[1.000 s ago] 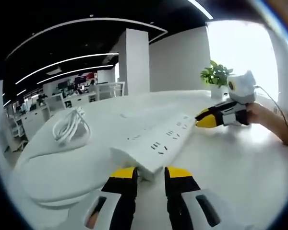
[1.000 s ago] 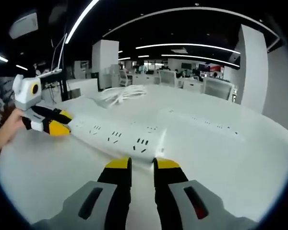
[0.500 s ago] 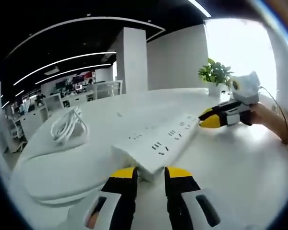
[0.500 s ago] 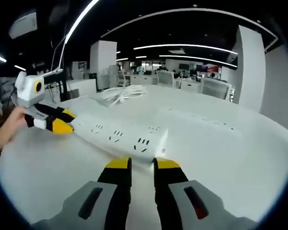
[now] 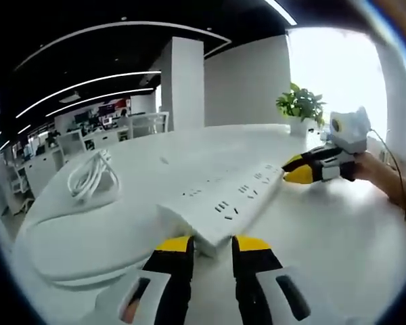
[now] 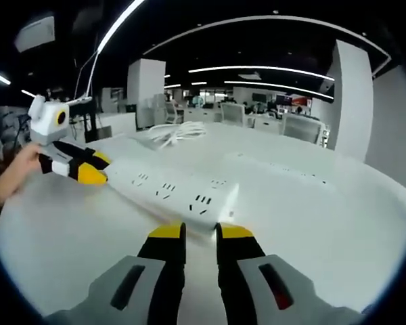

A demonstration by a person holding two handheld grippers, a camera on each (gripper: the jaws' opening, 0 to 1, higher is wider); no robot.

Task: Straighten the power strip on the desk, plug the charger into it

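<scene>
A long white power strip [image 5: 227,206] [image 6: 172,193] lies flat on the white desk [image 5: 325,244]. My left gripper [image 5: 211,245] is shut, and its yellow tips rest against the strip's near end. In the right gripper view it sits at the strip's far end [image 6: 88,168]. My right gripper [image 6: 199,233] is shut too and touches the opposite end of the strip. It enters the left gripper view from the right [image 5: 296,169]. Nothing sits between either pair of jaws. A coiled white cable [image 5: 89,177] [image 6: 177,131] lies farther back on the desk.
A second white row of sockets [image 6: 284,177] lies beyond the strip. A potted plant [image 5: 299,105] stands at the desk's far edge by the bright window. A hand [image 5: 382,179] [image 6: 13,177] holds each far gripper. Office desks and chairs fill the background.
The strip has turned a little on the desk, with both grippers staying at its ends. Each view has shifted slightly with the hands.
</scene>
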